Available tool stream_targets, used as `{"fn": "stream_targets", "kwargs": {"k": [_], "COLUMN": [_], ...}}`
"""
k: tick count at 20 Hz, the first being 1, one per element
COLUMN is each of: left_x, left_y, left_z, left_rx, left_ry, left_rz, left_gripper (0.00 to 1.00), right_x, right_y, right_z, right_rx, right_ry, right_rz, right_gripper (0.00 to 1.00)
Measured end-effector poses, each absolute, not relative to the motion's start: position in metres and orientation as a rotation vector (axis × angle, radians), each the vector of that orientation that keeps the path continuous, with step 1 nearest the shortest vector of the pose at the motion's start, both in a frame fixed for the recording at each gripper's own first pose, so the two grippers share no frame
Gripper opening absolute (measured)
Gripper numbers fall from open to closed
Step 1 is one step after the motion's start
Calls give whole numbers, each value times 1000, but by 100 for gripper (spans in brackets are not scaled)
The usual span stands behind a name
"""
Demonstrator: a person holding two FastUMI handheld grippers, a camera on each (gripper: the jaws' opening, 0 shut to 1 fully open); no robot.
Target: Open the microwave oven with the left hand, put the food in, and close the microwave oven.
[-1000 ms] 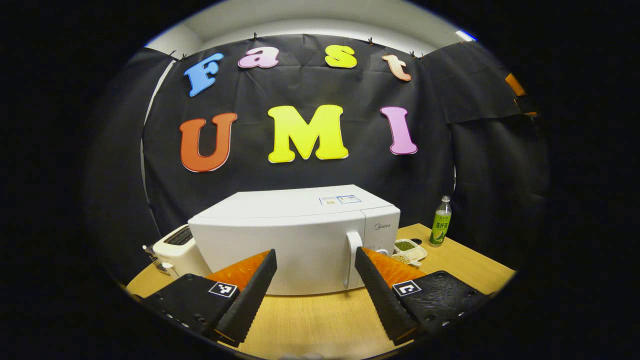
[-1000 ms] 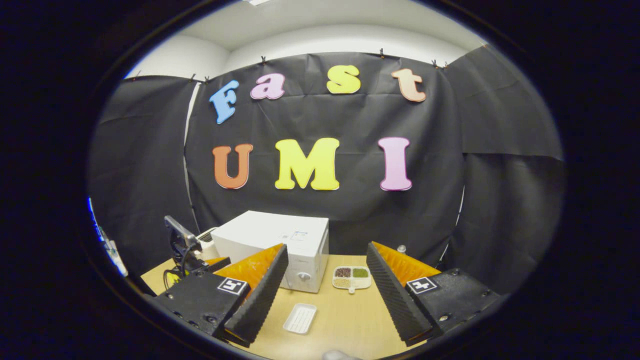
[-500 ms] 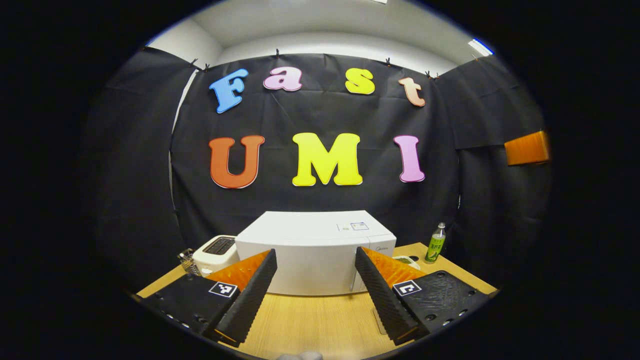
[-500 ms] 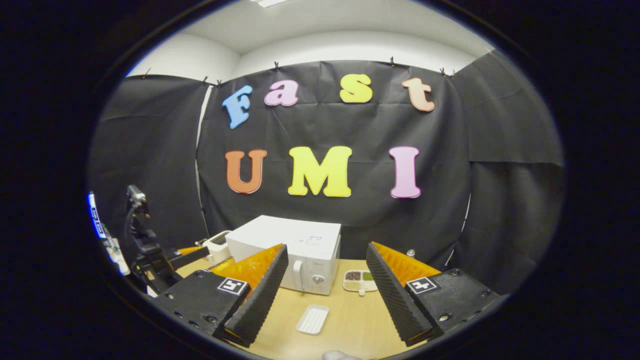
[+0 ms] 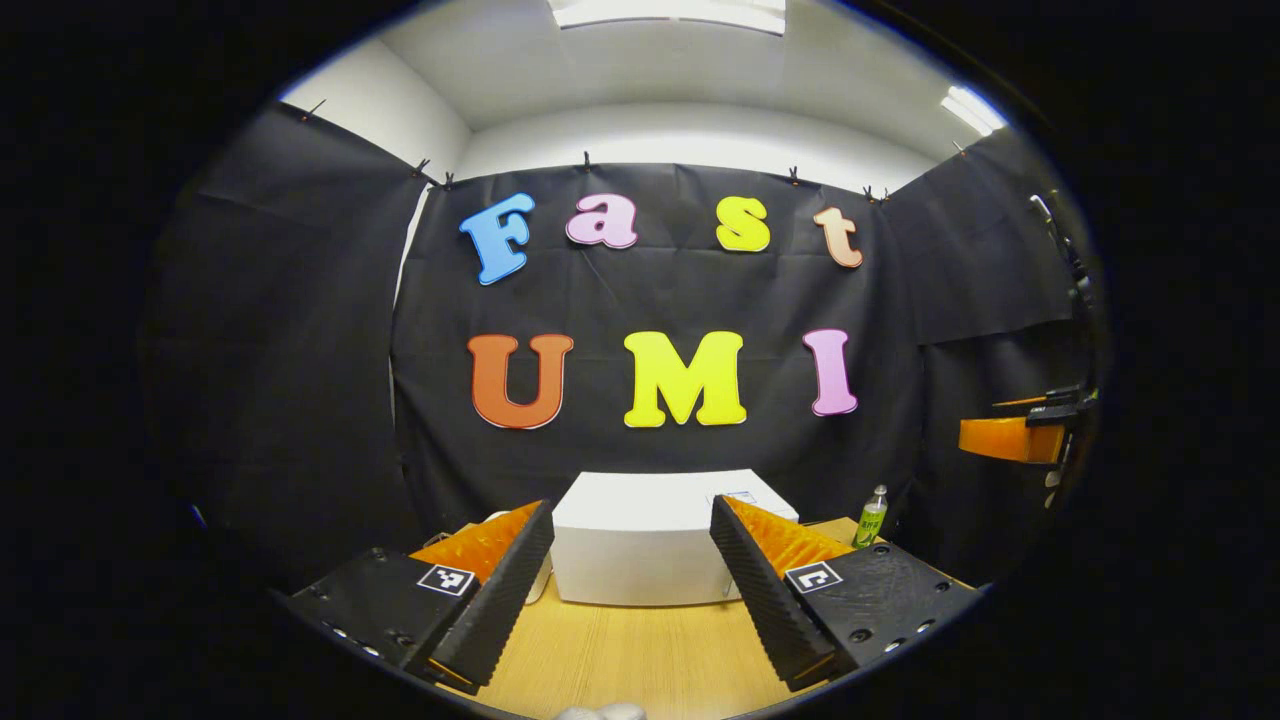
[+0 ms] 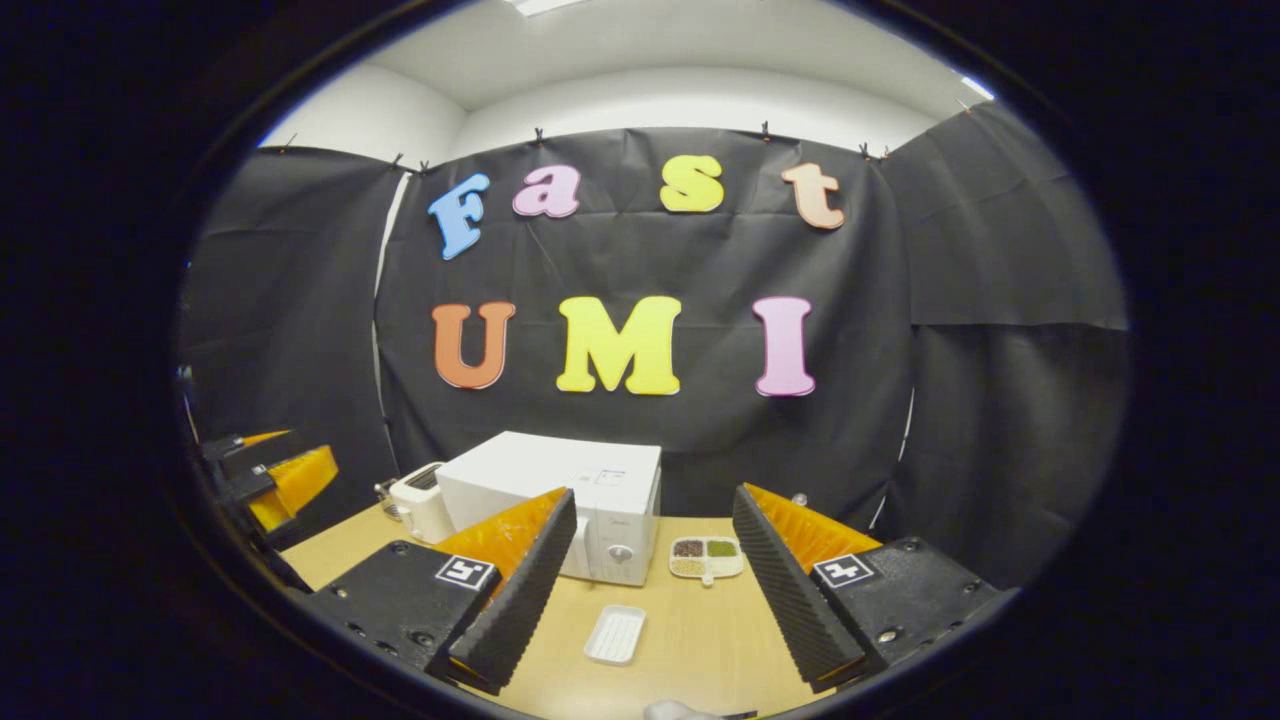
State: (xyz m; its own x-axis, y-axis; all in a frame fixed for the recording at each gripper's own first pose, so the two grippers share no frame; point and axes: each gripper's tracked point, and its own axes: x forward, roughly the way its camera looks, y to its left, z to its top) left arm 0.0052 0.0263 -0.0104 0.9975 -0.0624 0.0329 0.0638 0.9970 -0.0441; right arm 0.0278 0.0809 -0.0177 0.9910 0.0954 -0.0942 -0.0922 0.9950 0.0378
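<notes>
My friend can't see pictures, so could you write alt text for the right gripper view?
A closed white microwave stands on a wooden table, seen between the open fingers of the right gripper. In front lie a small white tray and a divided dish of grains; a toaster stands left of the microwave.

table | microwave | toaster | white tray | divided dish | bottle
</notes>
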Motion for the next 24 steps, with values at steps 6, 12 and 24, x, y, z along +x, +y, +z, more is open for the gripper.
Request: {"fn": "stream_targets", "kwargs": {"k": [6, 12, 24], "left_x": [3, -2, -6], "left_y": [30, 31, 24], "left_z": [-6, -5, -1], "left_rx": [-33, -29, -28], "left_ry": [-40, -46, -53], "left_rz": [-71, -76, -82], "left_gripper": [97, 97, 97], "right_x": [17, 12, 7], "right_y": [81, 84, 78], "right_z": [-15, -14, -8], "right_rx": [37, 47, 43], "right_ry": [87, 91, 76], "right_rz": [86, 91, 85], "right_gripper": [92, 92, 92]}}
